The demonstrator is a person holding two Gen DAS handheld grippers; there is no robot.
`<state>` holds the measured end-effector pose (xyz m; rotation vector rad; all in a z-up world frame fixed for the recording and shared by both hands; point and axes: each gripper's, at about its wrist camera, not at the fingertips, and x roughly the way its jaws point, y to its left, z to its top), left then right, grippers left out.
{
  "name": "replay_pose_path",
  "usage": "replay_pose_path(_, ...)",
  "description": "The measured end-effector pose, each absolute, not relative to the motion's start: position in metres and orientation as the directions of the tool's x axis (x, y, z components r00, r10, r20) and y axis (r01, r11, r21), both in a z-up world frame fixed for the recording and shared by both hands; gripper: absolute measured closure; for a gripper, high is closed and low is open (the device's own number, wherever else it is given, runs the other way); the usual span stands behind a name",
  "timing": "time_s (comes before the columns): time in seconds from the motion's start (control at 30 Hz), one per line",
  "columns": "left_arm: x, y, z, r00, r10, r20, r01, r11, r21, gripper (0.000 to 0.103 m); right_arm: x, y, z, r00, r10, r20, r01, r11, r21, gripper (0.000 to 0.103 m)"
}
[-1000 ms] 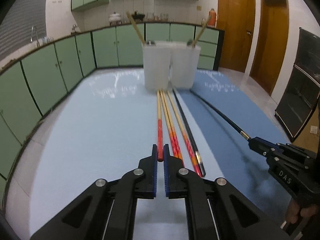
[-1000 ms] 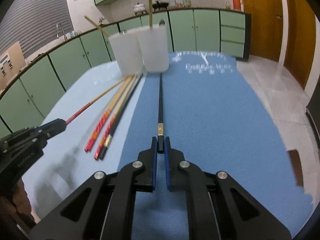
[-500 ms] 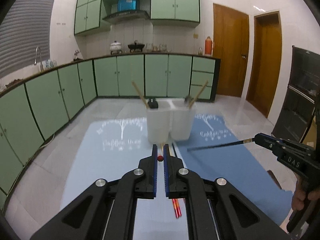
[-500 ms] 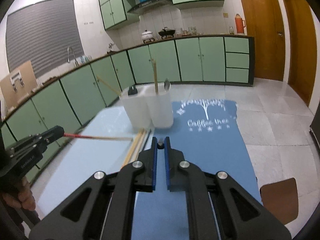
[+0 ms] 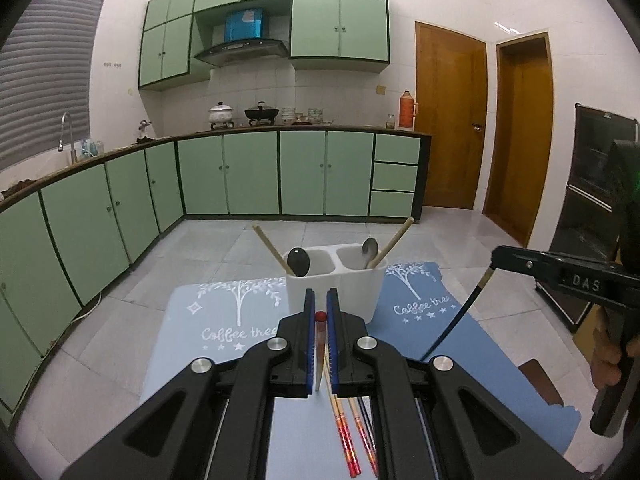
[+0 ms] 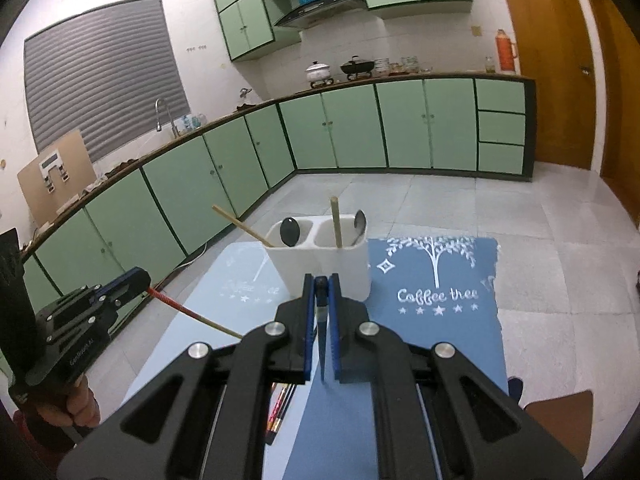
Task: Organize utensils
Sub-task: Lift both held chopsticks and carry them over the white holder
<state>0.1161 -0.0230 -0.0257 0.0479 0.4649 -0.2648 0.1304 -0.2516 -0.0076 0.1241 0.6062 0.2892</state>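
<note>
Holding a red chopstick (image 5: 320,344), left hand-held gripper (image 5: 320,312) clamped tight on its end, lifted off the tabletop (image 5: 188,344). Right hand-held gripper (image 6: 321,292) clamped on a black chopstick (image 5: 460,320), also lifted. White holder (image 5: 332,280) standing just ahead with two compartments, each containing a spoon and a wooden stick. Three more chopsticks (image 5: 348,436) lying on the mats below.
</note>
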Motion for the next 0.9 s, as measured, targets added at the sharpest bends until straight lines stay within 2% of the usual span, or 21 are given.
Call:
replay_pose_path(0.37,0.119,-0.017,-0.001,0.873,-0.273,-0.405,0.284,0.958,-0.034,0.098,0.144,-0.244,0.034,0.801,0.333,-0.497,-0.291,0.943,0.163,0.097)
replay_pose_path(0.9,0.167,-0.040,0.090,0.934,-0.301,-0.192,0.310,0.951,0.016,0.098,0.198,-0.250,0.116,0.883,0.316,-0.348,-0.293,0.949,0.116,0.097)
